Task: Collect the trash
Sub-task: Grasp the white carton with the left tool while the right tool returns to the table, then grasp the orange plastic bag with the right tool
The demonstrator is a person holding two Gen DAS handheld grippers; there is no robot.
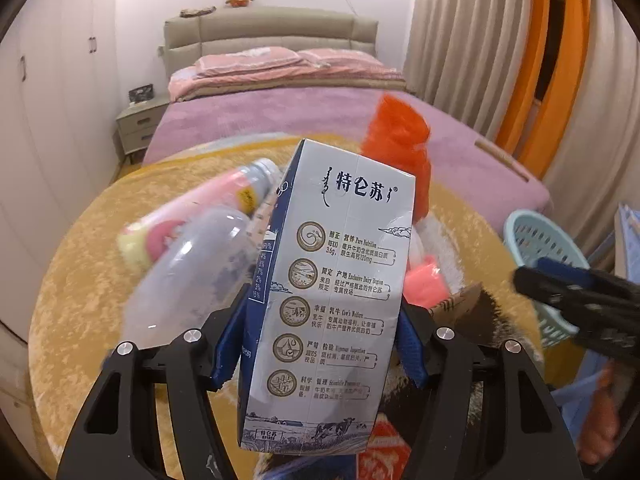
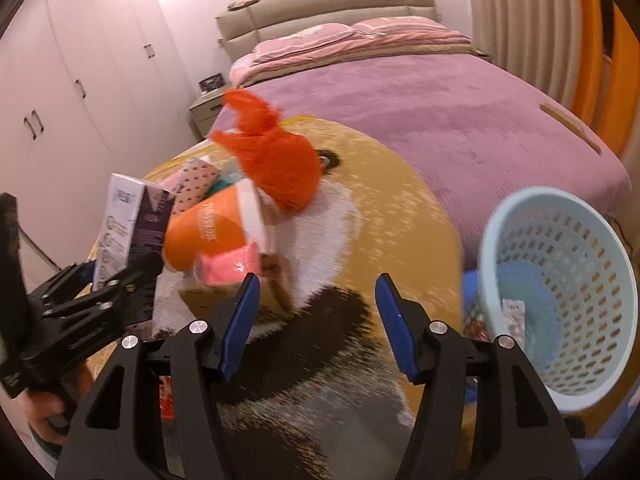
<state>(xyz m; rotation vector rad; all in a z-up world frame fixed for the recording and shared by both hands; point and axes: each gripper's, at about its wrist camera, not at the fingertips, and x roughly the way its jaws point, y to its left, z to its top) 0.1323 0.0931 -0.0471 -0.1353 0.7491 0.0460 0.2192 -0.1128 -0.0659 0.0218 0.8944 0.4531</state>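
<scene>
In the left wrist view the left gripper (image 1: 320,340) has a grey-white milk carton (image 1: 332,280) between its jaws; the blue pads press against the carton's two narrow sides low in the frame, and the carton stands nearly upright, filling the centre. Behind it, left of centre, lie a clear plastic bottle (image 1: 192,268) and a pink-labelled bottle (image 1: 208,204), both blurred. An orange plastic bag (image 1: 396,136) rises just above and right of the carton, and a pink packet (image 1: 426,284) shows at its right edge. All rest on a round yellow plush mat (image 1: 80,264) at the foot of a bed (image 1: 320,116) with a purple cover.

In the right wrist view the right gripper (image 2: 318,324) stands about half open with nothing between its jaws, only the mat's dark and white patch beneath. The carton shows at centre left, gripped by the other tool. A pale blue perforated basket (image 2: 560,296) sits at the right edge, tilted toward the camera, with a small wrapper (image 2: 512,316) inside.
</scene>
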